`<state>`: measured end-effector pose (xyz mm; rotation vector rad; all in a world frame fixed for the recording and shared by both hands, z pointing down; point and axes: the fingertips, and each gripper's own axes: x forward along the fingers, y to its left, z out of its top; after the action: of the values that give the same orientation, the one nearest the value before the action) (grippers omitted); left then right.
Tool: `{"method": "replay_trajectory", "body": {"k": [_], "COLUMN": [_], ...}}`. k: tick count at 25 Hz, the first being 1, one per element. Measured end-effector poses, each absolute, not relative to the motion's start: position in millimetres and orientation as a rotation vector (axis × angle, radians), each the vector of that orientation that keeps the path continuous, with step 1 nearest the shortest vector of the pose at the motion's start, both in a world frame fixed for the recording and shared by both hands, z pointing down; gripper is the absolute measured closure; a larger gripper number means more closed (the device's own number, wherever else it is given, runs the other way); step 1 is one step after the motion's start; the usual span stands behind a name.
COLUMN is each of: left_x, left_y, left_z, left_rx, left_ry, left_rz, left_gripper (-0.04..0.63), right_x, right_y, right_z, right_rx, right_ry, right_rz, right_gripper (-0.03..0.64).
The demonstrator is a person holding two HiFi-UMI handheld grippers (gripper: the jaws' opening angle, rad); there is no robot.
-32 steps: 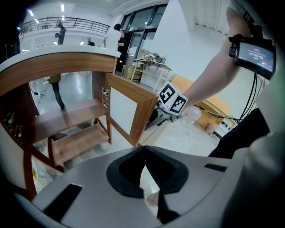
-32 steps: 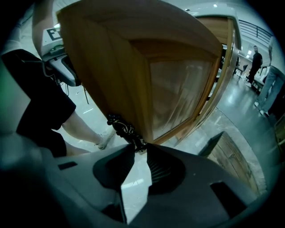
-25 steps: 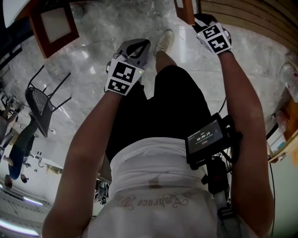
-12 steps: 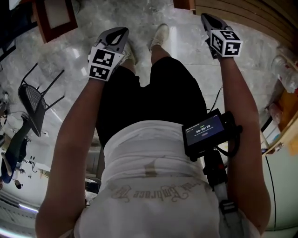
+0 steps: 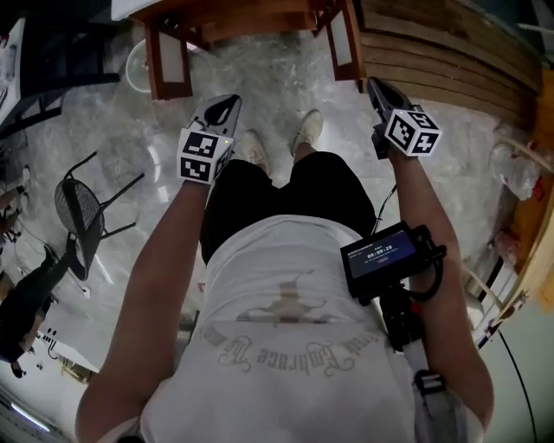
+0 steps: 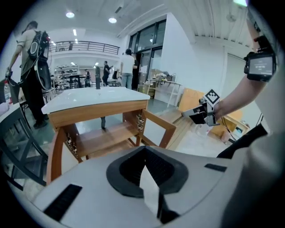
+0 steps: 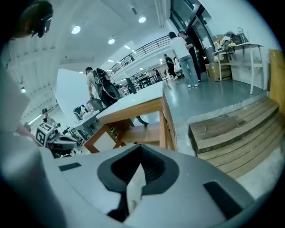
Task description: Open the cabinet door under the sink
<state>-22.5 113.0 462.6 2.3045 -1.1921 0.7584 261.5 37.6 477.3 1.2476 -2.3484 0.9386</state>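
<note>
Head view: looking steeply down past a person's white shirt onto a grey marble floor (image 5: 286, 78). Holding the left gripper (image 5: 227, 105) and the right gripper (image 5: 374, 86) out in front, well apart, both hanging in the air and touching nothing. Facing the wooden sink cabinet (image 5: 234, 17) at the top edge, its two framed doors (image 5: 169, 60) standing open toward the person. Probably keeping back from it because the opening looks already made. Sitting to the right, wooden steps (image 5: 441, 60). Standing to the left, a black mesh chair (image 5: 82, 216).

Left gripper view: pointing toward the cabinet, jaws pressing together on nothing. Showing the white counter (image 6: 93, 95) with a tap (image 6: 98, 82), and an inner shelf (image 6: 107, 138) lying exposed between the open doors. Opening behind onto a bright hall with people standing about.

Right gripper view: jaws likewise clenching empty, aiming past the cabinet's side toward the steps. Judging from this, leaving little or nothing to pull.
</note>
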Motion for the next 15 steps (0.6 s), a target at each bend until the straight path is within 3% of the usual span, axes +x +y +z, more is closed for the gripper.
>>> {"method": "replay_trajectory", "body": {"k": [15], "left_x": [-103.3], "left_y": [154.7], "left_z": [364.4], "left_rx": [2.274], "left_ry": [-1.298], "left_rz": [0.45], "left_gripper": [0.584], "right_x": [133.6], "right_y": [79.0], "right_z": [348.5], "right_rx": [1.119], "right_ry": [-2.533], "right_rz": [0.787], "right_gripper": [0.603]}}
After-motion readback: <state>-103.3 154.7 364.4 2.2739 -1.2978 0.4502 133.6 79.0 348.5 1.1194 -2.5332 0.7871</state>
